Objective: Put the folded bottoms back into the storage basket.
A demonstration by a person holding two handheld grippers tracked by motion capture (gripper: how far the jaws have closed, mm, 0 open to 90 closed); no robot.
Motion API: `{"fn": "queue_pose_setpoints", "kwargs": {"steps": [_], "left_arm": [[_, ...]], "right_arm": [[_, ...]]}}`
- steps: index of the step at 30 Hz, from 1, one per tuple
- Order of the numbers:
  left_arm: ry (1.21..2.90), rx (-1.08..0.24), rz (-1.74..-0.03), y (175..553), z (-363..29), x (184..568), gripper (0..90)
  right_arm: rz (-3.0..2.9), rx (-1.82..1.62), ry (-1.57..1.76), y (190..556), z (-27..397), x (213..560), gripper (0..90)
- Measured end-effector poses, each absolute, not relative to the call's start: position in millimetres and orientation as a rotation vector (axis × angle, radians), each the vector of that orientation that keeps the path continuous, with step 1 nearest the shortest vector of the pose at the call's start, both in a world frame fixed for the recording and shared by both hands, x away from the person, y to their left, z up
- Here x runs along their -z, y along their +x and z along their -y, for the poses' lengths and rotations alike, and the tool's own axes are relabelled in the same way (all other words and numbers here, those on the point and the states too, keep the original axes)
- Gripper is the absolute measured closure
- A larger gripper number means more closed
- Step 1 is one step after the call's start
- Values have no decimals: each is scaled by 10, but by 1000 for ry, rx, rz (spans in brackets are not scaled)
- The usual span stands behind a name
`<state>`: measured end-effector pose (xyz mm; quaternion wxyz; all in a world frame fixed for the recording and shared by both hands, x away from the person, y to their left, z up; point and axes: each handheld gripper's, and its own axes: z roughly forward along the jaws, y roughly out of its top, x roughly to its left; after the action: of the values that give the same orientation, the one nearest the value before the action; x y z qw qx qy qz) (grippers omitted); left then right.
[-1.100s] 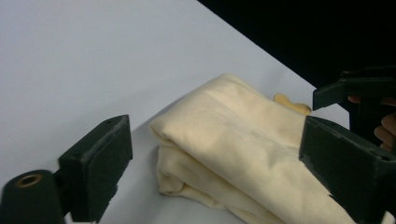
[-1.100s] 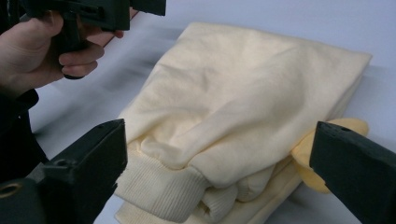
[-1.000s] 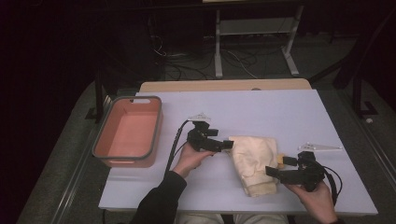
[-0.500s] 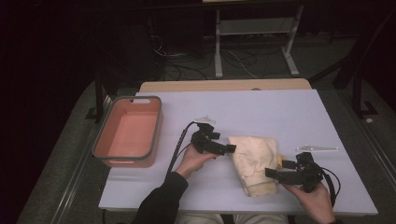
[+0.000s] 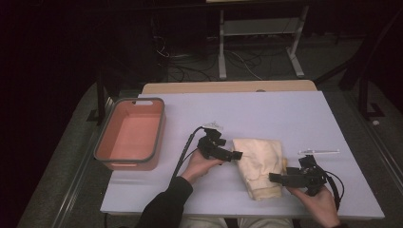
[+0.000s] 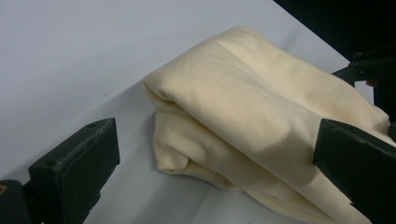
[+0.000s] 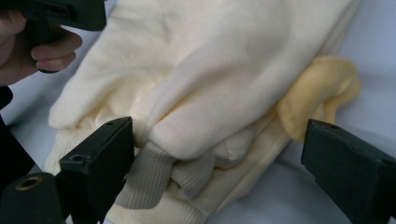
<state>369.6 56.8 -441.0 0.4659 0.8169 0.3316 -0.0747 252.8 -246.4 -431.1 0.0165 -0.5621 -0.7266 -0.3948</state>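
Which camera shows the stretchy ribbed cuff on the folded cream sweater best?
The right gripper view: the ribbed cuff lies close up between its open jaws. The left gripper view shows the folded cream sweater from its smooth side; in the high view it is too small.

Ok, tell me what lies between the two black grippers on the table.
The folded cream fabric garment lies between the left gripper and the right gripper, in the high view. Both stand open at its edges.
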Motion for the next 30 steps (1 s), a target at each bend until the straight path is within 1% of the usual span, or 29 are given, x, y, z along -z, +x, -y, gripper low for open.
{"fn": "queue_pose_setpoints", "kwargs": {"steps": [15,21,25,30], "left_arm": [[2005,249,-847,3737,-553,4502,2],[2013,262,-856,3738,-523,4556,6],[2016,250,-844,3728,-515,4564,75],[2001,272,-832,3713,-494,4585,202]], "right_arm": [[2147,1145,-1698,2598,2477,4439,151],[2124,1152,-1638,2642,2469,4459,214],[2147,1165,-1585,2672,2444,4477,253],[2194,1172,-1520,2704,2400,4492,370]]}}
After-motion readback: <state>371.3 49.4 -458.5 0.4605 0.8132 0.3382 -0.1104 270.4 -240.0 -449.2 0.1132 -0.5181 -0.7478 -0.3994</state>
